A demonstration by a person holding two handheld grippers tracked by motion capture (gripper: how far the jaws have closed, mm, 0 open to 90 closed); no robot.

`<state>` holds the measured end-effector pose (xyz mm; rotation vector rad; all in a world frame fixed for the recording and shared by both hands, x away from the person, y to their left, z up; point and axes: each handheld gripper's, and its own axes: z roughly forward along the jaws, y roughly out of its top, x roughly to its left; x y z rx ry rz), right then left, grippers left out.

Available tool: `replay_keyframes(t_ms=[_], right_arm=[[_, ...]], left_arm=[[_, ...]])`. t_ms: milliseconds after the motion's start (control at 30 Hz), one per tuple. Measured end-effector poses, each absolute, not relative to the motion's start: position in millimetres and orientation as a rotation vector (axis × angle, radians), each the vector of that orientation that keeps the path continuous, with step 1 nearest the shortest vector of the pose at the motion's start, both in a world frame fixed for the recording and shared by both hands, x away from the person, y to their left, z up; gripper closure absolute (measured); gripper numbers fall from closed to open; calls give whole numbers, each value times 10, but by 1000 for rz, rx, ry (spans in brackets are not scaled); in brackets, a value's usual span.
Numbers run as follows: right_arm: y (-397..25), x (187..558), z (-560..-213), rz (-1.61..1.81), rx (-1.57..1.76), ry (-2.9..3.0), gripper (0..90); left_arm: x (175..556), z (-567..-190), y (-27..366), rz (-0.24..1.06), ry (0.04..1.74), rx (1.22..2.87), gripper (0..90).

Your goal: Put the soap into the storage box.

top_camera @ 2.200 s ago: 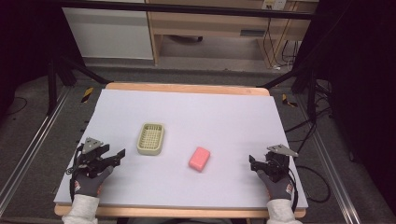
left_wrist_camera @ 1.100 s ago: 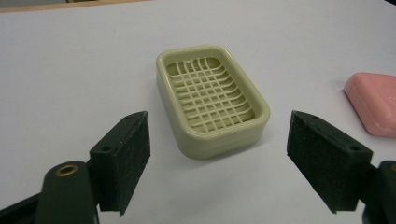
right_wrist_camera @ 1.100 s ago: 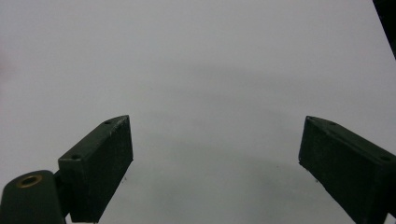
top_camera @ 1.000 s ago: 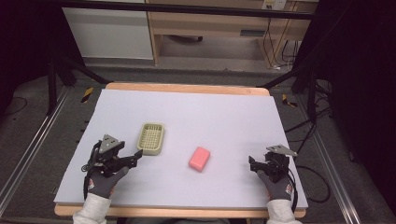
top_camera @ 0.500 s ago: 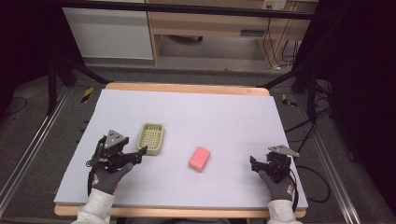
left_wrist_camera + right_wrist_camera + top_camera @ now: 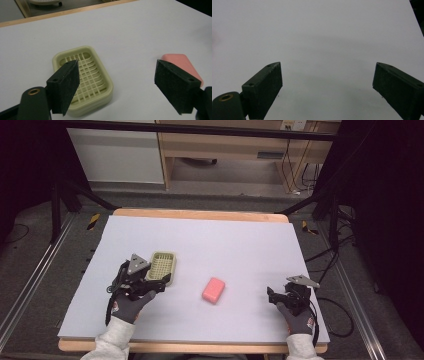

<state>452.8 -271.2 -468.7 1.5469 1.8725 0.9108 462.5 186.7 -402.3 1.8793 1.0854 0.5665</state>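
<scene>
left gripper (image 6: 156, 285) is released at soap dish (image 6: 83, 77); close it on the rim nearest the pink soap (image 6: 213, 289), right gripper (image 6: 271, 294) released too

So the left gripper (image 6: 150, 282) has slid in from the table's left edge and now sits right at the near end of the pale yellow slotted plastic soap dish (image 6: 162, 266), jaws spread wide.
</scene>
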Motion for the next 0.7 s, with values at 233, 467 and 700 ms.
replay_keyframes(t_ms=[233, 467, 700], right_arm=[[-2702, 4537, -4696, 903, 1548, 1880, 97], [-2703, 4535, -4692, 906, 1550, 1876, 98], [-2701, 4536, -4693, 901, 1541, 1879, 99]], left_arm=[[4652, -3973, 1636, 563, 1039, 1899, 199], [4668, -3957, 1484, 563, 1015, 1915, 200], [4699, -4000, 1359, 552, 1006, 1935, 199]])
